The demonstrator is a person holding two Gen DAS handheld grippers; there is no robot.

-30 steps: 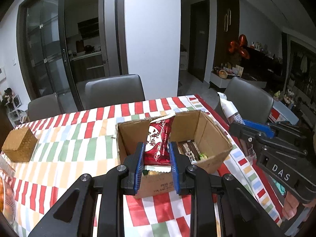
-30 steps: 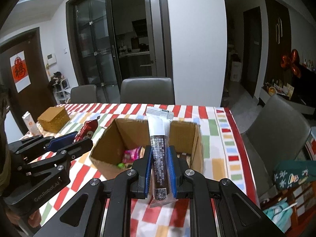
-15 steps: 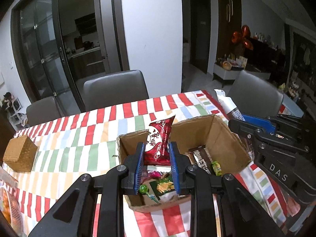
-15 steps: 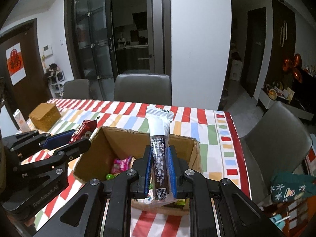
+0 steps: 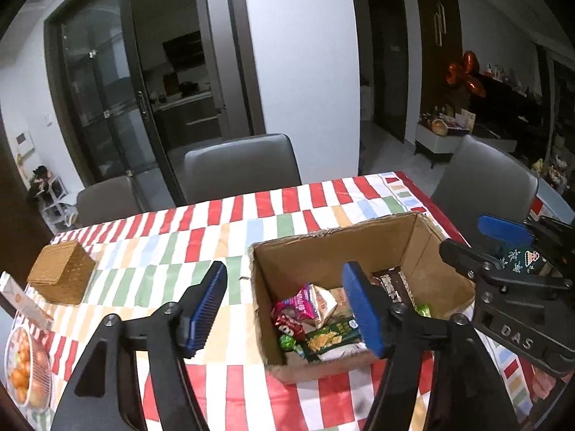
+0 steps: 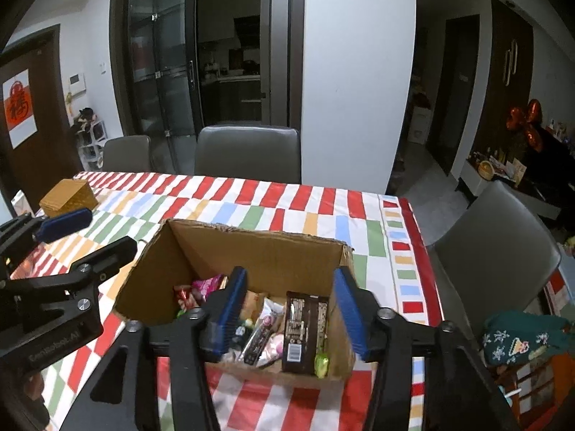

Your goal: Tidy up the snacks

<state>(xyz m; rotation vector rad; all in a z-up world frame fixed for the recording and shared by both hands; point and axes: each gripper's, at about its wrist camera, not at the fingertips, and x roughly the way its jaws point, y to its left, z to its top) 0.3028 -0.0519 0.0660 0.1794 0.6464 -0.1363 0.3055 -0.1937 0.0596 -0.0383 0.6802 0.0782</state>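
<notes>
Bench (image 5: pixel 251 215), striped cloth in red, green and white, is filling the middle of both views. Cardboard box (image 5: pixel 359 251) is sitting open-topped at lower centre of the left view, lower centre of the right view too, resting flat on the cloth.

Left hand-held gripper (image 5: pixel 287 309) is hanging at the box's left wall, jaws spread wide, nothing between them. Right hand-held gripper (image 6: pixel 291 312) is hovering over the box's near edge, jaws likewise wide apart and empty.

Snacks are lying loose in the box bottom: dark chocolate bar (image 6: pixel 303 330) is leaning against the near right wall, green cracker packet (image 5: pixel 329 337) lying flat, pink wrapper (image 5: pixel 298 301) and cream pouch (image 5: pixel 323 305) overlapping it, small green candy (image 6: pixel 321 363) at the near corner.

Handling, as a judgement: all look light; foil and film wrappers are probably slippery and crushable, so pinching a sealed end seam seems safest. The bar looks stiffer; gripping across its narrow width should hold.

Woven basket (image 5: pixel 61 276) is standing at mid left, well apart from the box; contents not visible. Fruit bowl (image 5: pixel 25 370) is showing at lower left edge.
</notes>
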